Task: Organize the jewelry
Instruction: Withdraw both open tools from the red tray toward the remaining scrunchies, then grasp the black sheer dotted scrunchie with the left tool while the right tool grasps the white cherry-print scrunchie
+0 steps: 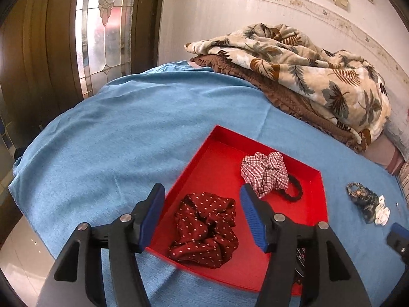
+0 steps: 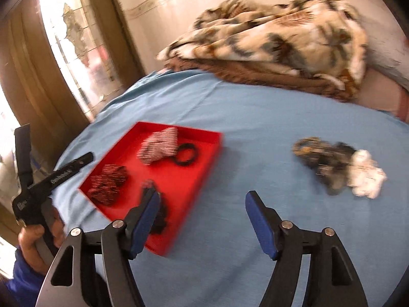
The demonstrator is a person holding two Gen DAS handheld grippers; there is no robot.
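With both the left gripper [image 1: 203, 213] and right gripper [image 2: 202, 220] released and empty, the red tray [image 1: 204, 158] under the left already holds scrunchies, so next seems the blurred dark scrunchie [image 2: 324, 161] ahead-right of the right gripper on the bed [image 2: 255, 117].

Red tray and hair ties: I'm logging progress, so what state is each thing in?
red tray: open, partly filled
dotted scrunchie: in tray
checked scrunchie: in tray
black hair tie: in tray
dark patterned scrunchie: outside, on blue cloth
white scrunchie: outside
left gripper: open, empty
right gripper: open, empty
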